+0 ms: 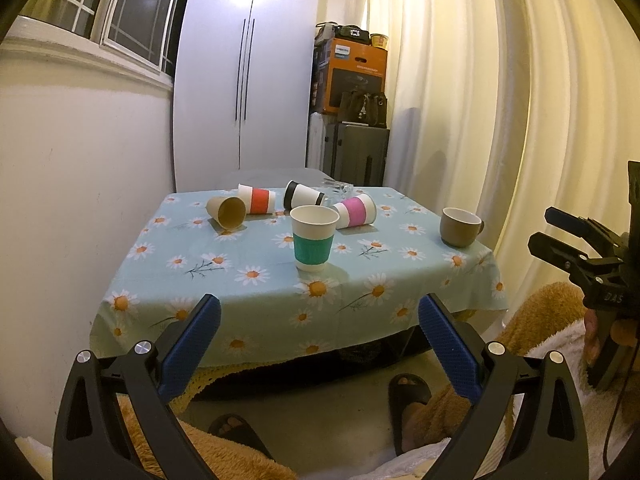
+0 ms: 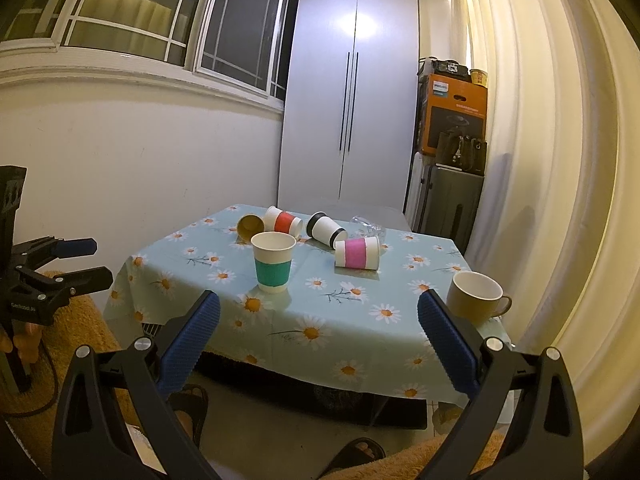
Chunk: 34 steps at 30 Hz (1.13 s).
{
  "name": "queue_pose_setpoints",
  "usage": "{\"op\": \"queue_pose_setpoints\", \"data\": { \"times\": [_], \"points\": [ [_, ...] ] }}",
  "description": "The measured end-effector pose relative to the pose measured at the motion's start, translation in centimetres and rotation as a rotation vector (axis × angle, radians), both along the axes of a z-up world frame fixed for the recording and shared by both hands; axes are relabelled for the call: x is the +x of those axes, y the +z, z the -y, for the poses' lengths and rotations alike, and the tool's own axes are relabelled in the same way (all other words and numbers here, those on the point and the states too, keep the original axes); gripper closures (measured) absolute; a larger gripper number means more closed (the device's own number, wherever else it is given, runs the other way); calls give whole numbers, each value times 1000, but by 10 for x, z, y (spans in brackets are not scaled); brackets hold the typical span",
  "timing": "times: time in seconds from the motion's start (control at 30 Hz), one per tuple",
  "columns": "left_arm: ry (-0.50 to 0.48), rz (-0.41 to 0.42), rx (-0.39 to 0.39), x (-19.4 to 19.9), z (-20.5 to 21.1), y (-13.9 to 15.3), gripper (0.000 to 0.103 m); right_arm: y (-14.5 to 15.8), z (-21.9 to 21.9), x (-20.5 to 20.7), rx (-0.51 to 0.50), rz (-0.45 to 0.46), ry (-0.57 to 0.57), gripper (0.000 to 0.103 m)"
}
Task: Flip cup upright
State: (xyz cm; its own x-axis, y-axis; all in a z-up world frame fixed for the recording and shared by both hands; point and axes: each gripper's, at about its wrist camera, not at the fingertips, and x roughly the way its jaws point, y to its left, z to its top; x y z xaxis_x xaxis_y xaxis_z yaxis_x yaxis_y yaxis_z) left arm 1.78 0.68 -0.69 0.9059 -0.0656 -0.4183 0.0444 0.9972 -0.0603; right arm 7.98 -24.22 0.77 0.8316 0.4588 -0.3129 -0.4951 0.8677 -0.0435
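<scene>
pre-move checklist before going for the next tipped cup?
1. Left gripper open, empty: ok.
2. Right gripper open, empty: ok.
3. Teal-sleeve cup already upright: ok.
4. Cups needing a flip: pink-sleeve cup, red-sleeve cup, black-banded cup, plain brown cup all on their sides: not ok.
5. Clear approach to the pink-sleeve cup: ok.
6. Clear glass behind it, state: cannot tell.

Teal-banded paper cup (image 1: pixel 314 238) upright mid-table; red (image 1: pixel 258 199), black (image 1: pixel 303 195), pink (image 1: pixel 355 210), brown (image 1: pixel 226 211) cups (all toppled) behind.
</scene>
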Motion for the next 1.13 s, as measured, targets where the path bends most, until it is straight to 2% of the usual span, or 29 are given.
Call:
{"op": "queue_pose_setpoints", "data": {
  "times": [0.8, 1.13],
  "points": [
    [-23, 0, 44, 0, 10, -1, 7, 0, -1, 3, 7, -9, -1, 5],
    [-22, -2, 36, 1, 11, 0, 7, 0, -1, 3, 3, -8, 0, 5]
  ]
}}
